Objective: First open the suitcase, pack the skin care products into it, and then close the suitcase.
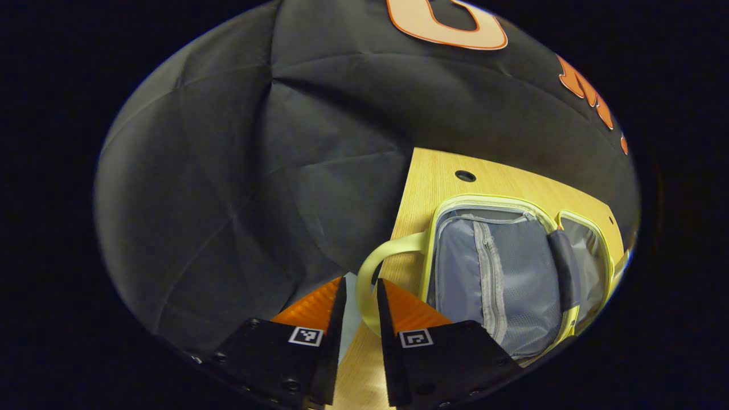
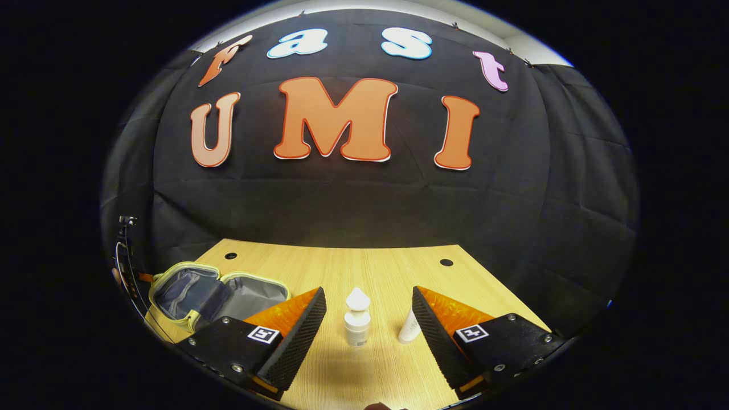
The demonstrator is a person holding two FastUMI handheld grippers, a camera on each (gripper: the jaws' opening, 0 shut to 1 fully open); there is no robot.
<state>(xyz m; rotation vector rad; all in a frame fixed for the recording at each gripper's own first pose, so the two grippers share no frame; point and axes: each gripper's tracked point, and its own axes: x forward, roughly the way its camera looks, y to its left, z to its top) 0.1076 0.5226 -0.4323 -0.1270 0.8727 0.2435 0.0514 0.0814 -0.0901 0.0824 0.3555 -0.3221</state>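
Where right gripper (image 2: 369, 324) gapes, bottle (image 2: 357, 323) stands between, suitcase (image 2: 219, 294) leftward

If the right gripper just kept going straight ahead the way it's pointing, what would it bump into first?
Most likely the small white bottle, which stands upright on the wooden table in line with the gap of the open right gripper. A white tube stands just beside its right finger. Depth is hard to judge.
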